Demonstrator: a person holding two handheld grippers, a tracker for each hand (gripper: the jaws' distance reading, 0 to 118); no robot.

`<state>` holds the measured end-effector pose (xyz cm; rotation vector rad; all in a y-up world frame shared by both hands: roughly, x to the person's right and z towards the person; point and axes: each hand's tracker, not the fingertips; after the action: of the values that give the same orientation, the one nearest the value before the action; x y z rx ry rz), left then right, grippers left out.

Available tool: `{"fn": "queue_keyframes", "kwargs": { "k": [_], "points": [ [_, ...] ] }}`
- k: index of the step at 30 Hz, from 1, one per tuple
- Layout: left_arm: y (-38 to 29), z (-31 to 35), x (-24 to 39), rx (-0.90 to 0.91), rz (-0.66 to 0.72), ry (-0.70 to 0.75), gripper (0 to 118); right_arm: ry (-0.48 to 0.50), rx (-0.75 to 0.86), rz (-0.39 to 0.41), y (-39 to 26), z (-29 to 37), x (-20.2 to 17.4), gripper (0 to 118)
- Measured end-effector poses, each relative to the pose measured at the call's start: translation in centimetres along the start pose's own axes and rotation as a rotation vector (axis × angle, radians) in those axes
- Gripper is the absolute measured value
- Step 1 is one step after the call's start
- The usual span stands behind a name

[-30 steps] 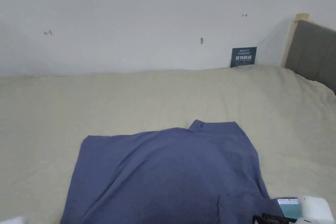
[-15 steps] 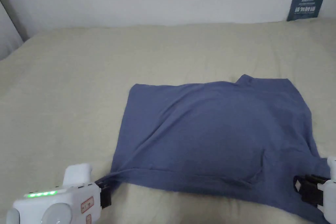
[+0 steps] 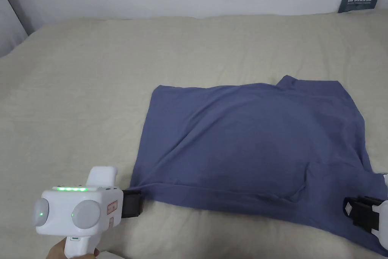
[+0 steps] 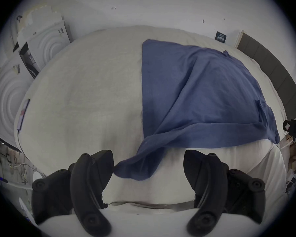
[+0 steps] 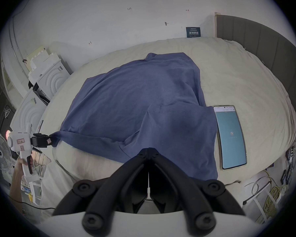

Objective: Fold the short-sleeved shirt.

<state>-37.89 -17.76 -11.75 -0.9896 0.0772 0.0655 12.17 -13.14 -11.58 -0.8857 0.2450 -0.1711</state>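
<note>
The blue shirt (image 3: 257,149) lies spread near the bed's (image 3: 83,81) front edge, its near hem awaiting folding: the left hand-held gripper (image 4: 148,167) gapes around one corner, the right hand-held gripper (image 5: 148,151) pinches the other, so the left must clamp first

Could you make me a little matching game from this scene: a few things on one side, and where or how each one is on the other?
Things:
1. shirt
2. left tool
3. right tool
4. phone

States:
A. jaws wide apart
B. jaws closed together
C. lying on the bed, screen lit
D. blue, spread over the bed

Pairs: 1-D, 2-A, 3-B, 4-C
</note>
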Motion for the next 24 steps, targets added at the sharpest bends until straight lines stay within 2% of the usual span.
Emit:
{"fn": "queue_keyframes", "kwargs": {
  "k": [2, 3, 4, 9, 20, 21, 22, 23, 24],
  "points": [
    [0.0, -0.6, -0.4, -0.033, 0.052, -0.049, 15, -0.002, -0.005, -0.005, 0.1, -0.1, 0.3, 3],
    [-0.1, -0.7, -0.4, -0.025, 0.07, -0.067, 15, -0.002, -0.008, -0.006, 0.1, 0.0, 0.3, 3],
    [-0.1, -1.1, -0.6, -0.012, 0.064, -0.062, 9, -0.007, -0.008, -0.007, 0.1, 0.0, 0.4, 3],
    [-0.2, -0.2, -0.7, 0.001, 0.071, -0.115, 6, -0.023, -0.013, -0.023, 0.2, 0.3, 1.2, 3],
    [0.6, 1.6, -0.5, 0.04, 0.052, -0.103, 6, -0.049, -0.016, -0.101, -0.2, 1.0, 4.3, 3],
    [0.7, 1.6, -0.4, 0.038, 0.051, -0.102, 6, -0.051, -0.024, -0.11, -0.2, 0.9, 4.7, 6],
    [0.7, 1.6, -0.3, 0.039, 0.052, -0.095, 6, -0.058, -0.023, -0.119, -0.3, 0.8, 4.8, 22],
    [0.8, 1.6, -0.4, 0.034, 0.051, -0.098, 6, -0.055, -0.021, -0.123, -0.3, 0.7, 5.1, 53],
    [0.8, 1.6, -0.4, 0.03, 0.051, -0.1, 6, -0.049, -0.03, -0.127, -0.1, 0.5, 5.7, 97]
  ]
}}
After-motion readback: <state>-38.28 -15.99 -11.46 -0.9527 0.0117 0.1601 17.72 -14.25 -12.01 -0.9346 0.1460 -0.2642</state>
